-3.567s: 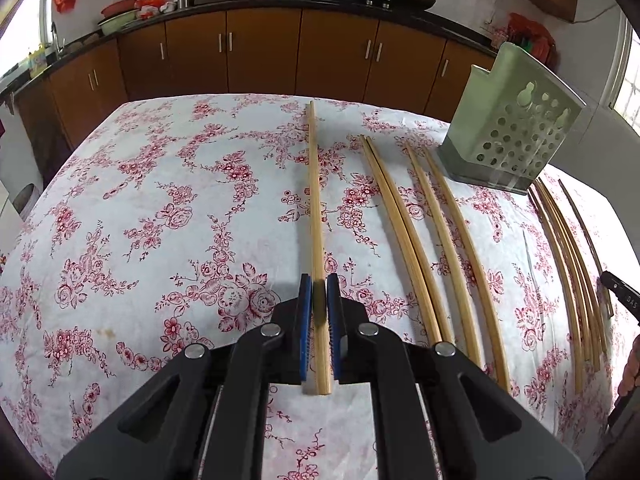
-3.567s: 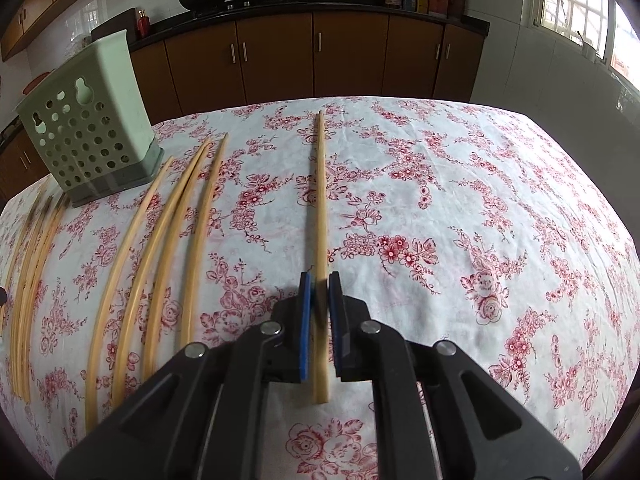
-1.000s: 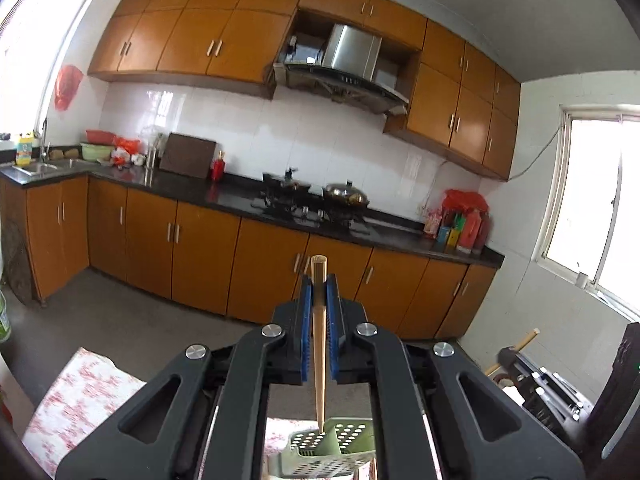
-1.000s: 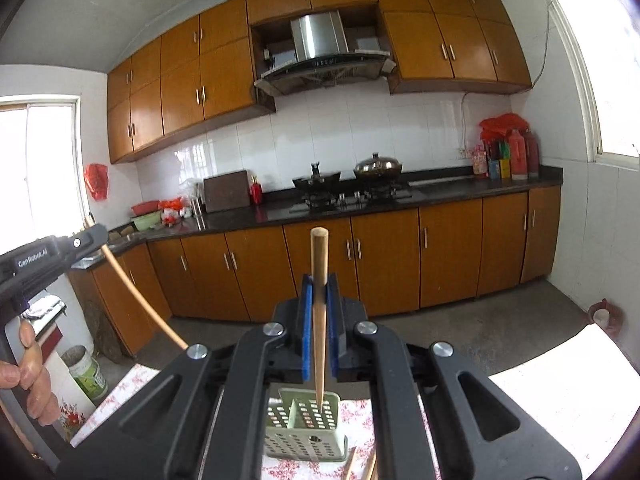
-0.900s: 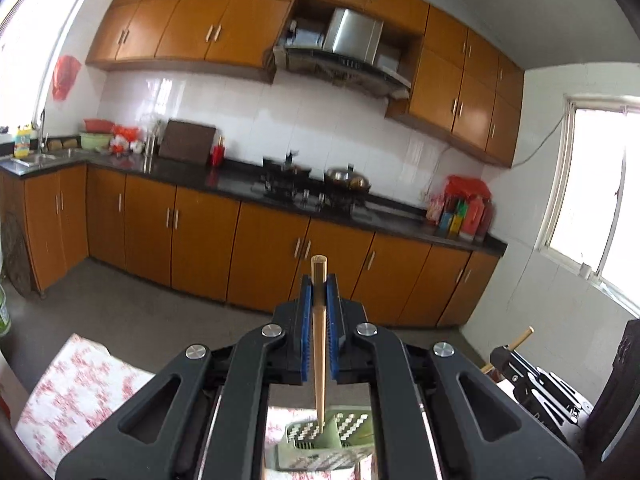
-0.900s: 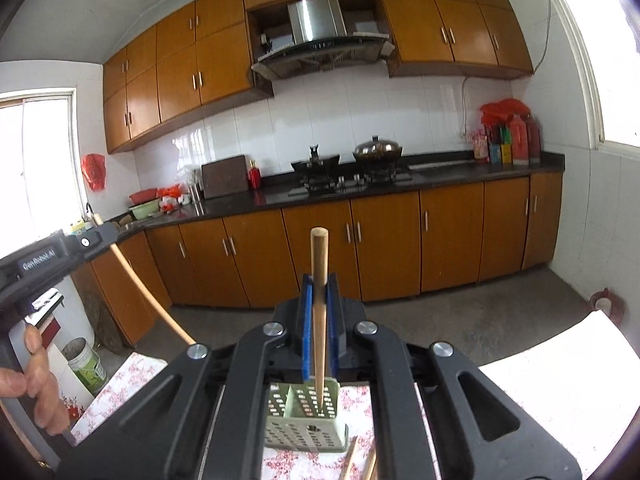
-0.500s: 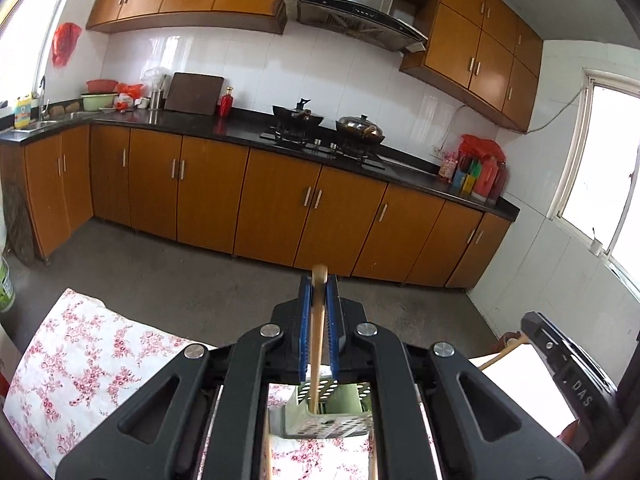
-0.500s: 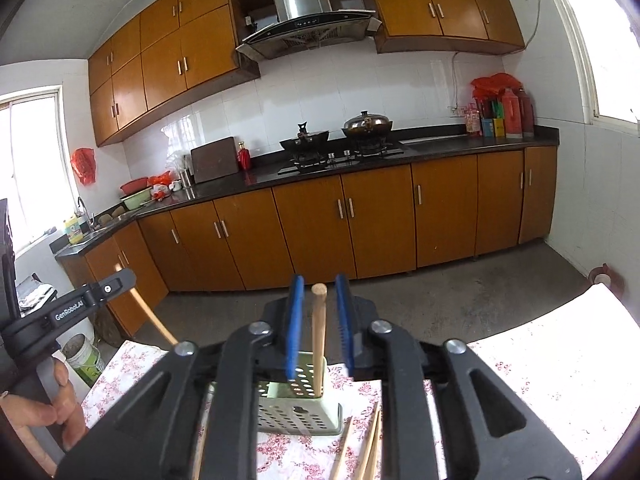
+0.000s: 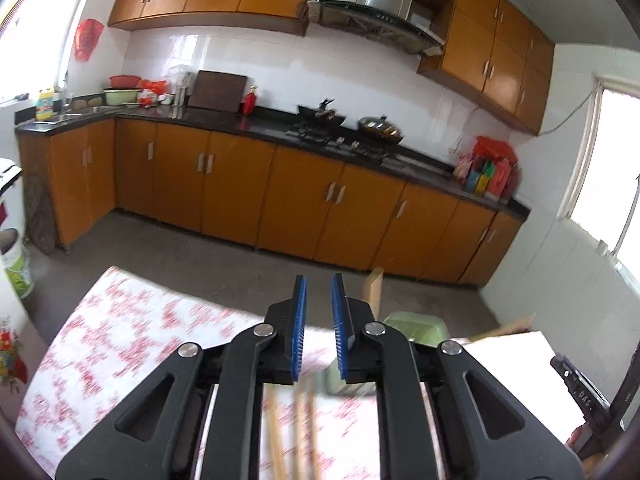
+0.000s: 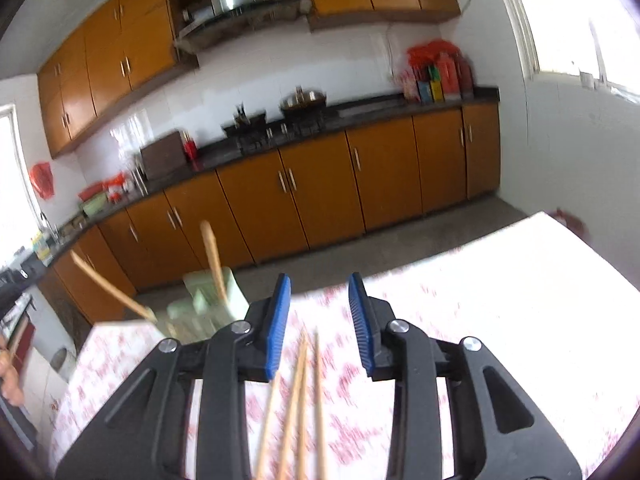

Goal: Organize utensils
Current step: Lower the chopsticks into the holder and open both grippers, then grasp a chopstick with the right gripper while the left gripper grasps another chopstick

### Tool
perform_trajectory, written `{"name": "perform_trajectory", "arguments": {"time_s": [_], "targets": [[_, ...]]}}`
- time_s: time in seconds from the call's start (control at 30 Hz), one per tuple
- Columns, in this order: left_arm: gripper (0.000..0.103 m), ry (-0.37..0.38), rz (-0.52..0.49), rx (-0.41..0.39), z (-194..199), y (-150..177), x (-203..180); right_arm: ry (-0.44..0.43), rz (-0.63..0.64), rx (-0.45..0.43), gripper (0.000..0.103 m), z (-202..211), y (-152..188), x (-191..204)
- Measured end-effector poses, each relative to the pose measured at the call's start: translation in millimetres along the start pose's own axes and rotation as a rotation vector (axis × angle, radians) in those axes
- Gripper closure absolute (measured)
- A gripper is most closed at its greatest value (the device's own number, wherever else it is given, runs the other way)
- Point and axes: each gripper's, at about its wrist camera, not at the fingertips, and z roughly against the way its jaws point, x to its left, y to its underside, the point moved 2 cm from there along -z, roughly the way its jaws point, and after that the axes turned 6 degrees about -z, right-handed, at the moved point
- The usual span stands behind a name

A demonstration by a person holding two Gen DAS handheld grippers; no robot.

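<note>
The green perforated utensil holder (image 10: pixel 208 300) stands on the floral-clothed table (image 10: pixel 440 312), left of my right gripper (image 10: pixel 319 322), with two wooden chopsticks leaning out of it, one (image 10: pixel 214 256) upright-ish and one (image 10: pixel 112 288) tilted left. In the left wrist view the holder (image 9: pixel 416 326) sits just right of my left gripper (image 9: pixel 317 326), with a chopstick top (image 9: pixel 372 286) above it. Both grippers are open and empty. Several loose chopsticks (image 10: pixel 298 392) lie on the cloth under the right gripper; others (image 9: pixel 292 428) lie under the left.
Brown kitchen cabinets and a dark counter (image 9: pixel 280 128) with a stove and pots run along the far wall. The table's far edge (image 9: pixel 168 292) drops to a grey floor. The other gripper's body (image 9: pixel 580 396) shows at the left view's lower right.
Both grippers held a chopstick upright over the holder, lowered it in and opened. Both have since pulled back and sideways; the two chopsticks now stand in the holder.
</note>
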Motion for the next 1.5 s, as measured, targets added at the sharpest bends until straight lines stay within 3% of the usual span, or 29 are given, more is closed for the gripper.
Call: {"name": "perform_trajectory", "arguments": {"time_s": [0.23, 0.43, 0.57, 0.63, 0.67, 0.87, 1.07, 1.33, 1.5], "targets": [[0.089, -0.057, -0.05, 0.141, -10, 75, 22, 0.004, 0.054, 0.313, 0.077, -56, 107, -19], [0.089, -0.021, -0.056, 0.261, -21, 131, 34, 0.048, 0.159, 0.4, 0.078, -76, 160, -7], [0.089, 0.004, -0.033, 0.316, -27, 156, 37, 0.085, 0.222, 0.38, 0.08, -82, 169, -2], [0.089, 0.025, -0.025, 0.335, -29, 165, 36, 0.109, 0.249, 0.363, 0.095, -80, 168, -1], [0.089, 0.039, -0.023, 0.344, -31, 169, 34, 0.121, 0.241, 0.36, 0.095, -80, 167, -4], [0.089, 0.087, -0.028, 0.407, -43, 190, 21, 0.276, 0.02, 0.322, 0.095, -83, 138, -57], [0.089, 0.102, -0.032, 0.477, -60, 212, 13, 0.259, 0.045, 0.319, 0.095, -78, 145, -58], [0.09, 0.083, -0.089, 0.459, -62, 213, 1, 0.245, 0.069, 0.327, 0.095, -80, 148, -49], [0.095, 0.027, -0.081, 0.455, -70, 208, 8, 0.232, 0.107, 0.324, 0.095, -86, 148, -41]]}}
